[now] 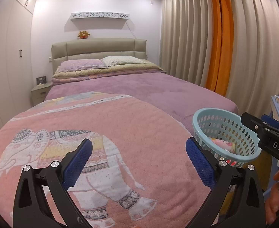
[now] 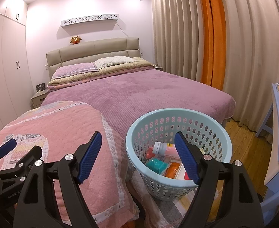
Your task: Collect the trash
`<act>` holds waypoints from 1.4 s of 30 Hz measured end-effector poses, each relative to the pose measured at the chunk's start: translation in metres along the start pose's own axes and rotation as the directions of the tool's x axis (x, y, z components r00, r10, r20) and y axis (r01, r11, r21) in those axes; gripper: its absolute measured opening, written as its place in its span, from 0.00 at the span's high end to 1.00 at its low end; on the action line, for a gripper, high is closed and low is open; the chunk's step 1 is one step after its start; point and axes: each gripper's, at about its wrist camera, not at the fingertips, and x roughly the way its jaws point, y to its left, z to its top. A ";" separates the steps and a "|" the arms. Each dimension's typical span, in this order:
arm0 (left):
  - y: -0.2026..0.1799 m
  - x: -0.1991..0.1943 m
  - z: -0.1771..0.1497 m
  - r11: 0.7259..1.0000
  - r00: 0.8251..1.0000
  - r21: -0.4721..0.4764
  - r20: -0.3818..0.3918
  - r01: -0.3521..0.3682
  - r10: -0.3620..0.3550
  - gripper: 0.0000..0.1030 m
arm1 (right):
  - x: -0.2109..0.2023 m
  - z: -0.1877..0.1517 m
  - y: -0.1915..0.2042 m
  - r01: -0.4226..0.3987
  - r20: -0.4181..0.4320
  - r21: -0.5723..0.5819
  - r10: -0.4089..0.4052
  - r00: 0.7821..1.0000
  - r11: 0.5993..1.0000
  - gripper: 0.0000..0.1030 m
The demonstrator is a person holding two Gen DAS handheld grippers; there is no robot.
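Two pairs of tongs hang over the foot of the bed (image 2: 158, 87), both spread wide and holding nothing: the left tongs (image 1: 139, 158) above the pink elephant blanket (image 1: 105, 133), the right tongs (image 2: 138, 156) straddling the near rim of the light blue perforated basket (image 2: 221, 138). That basket sits at the bed's corner, beside the blanket, and likely handles as light, stiff plastic; its rim looks the best place to grip. Inside lie the collected pieces: a white-capped bottle (image 2: 159, 148), probably hard and slick, best taken across its body, and a teal packet (image 2: 155, 164), seemingly soft and crushable.
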 end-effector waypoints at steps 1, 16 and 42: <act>0.000 0.000 0.000 1.000 1.000 0.001 0.001 -0.001 0.001 0.07 | 0.000 0.001 -0.001 -0.001 0.000 0.001 0.001 1.000 1.000 0.27; 0.004 -0.003 0.001 1.000 1.000 -0.002 0.012 -0.005 0.005 0.07 | -0.002 0.001 0.002 -0.007 0.005 -0.001 0.007 1.000 1.000 0.27; 0.032 -0.052 0.024 0.993 0.994 -0.040 0.026 -0.108 0.109 0.07 | -0.026 0.012 0.036 -0.073 0.032 -0.020 0.073 0.997 0.997 0.25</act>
